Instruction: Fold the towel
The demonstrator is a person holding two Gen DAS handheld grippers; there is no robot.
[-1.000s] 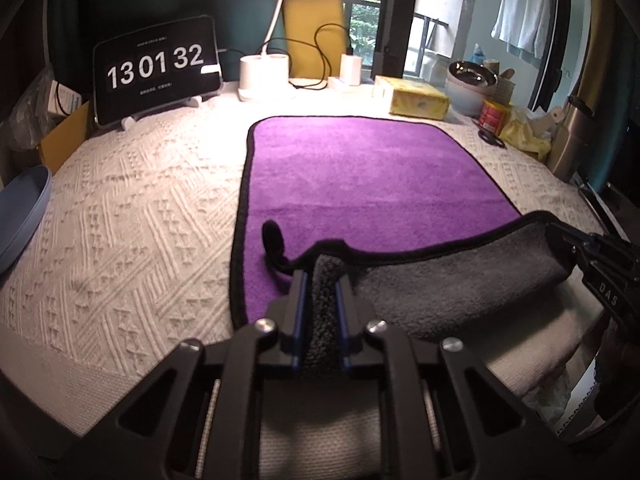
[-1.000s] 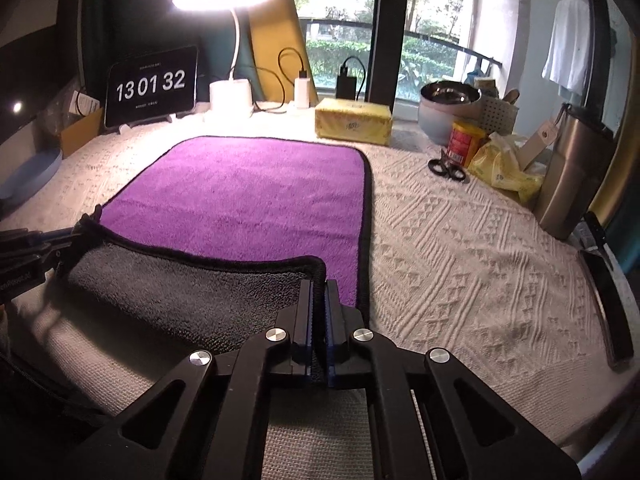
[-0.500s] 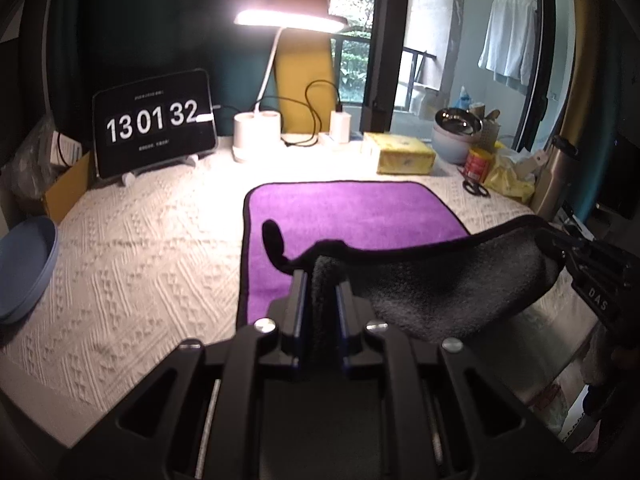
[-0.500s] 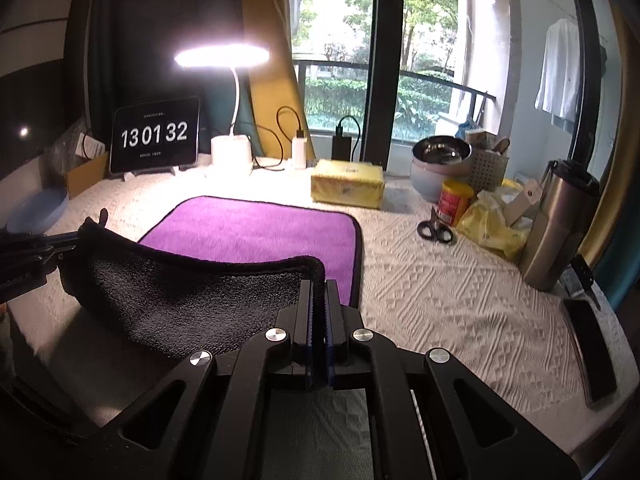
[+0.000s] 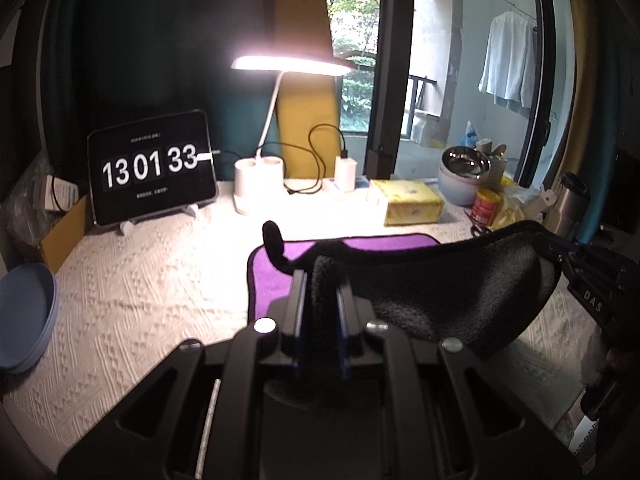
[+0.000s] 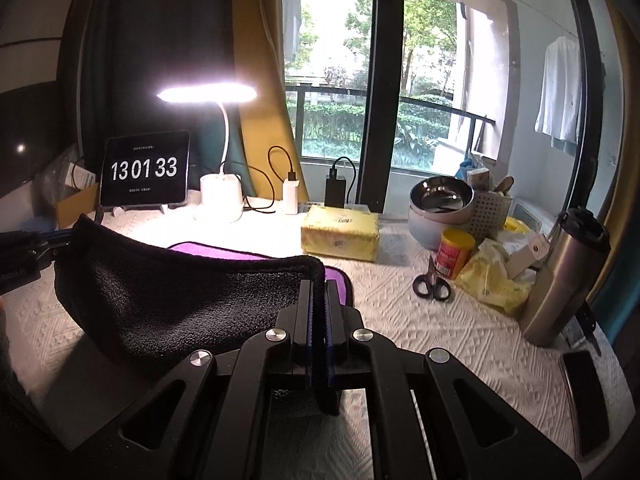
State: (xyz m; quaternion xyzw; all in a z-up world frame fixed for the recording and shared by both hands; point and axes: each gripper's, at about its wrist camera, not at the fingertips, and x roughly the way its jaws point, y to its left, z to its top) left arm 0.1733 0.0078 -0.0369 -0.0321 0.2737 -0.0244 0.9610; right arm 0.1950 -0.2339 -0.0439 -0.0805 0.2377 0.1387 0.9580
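1. The left gripper [image 5: 321, 280] and right gripper [image 6: 319, 292] each pinched a near corner of the towel [image 6: 180, 296].
2. It hung lifted above the table [image 6: 440, 320], probably for folding its near edge farward.

Dim rm, desk lamp [image 5: 292, 65] glare, window [image 6: 420, 80] backlight, fisheye-warped edges

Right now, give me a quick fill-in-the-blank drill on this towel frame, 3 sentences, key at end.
1. The towel shows a dark underside where lifted and a ____ top face where it lies flat.
2. The left gripper and right gripper are both ____ on the towel's near edge.
3. The clock tablet reads 13 01 ____.

Missing words: purple; shut; 33
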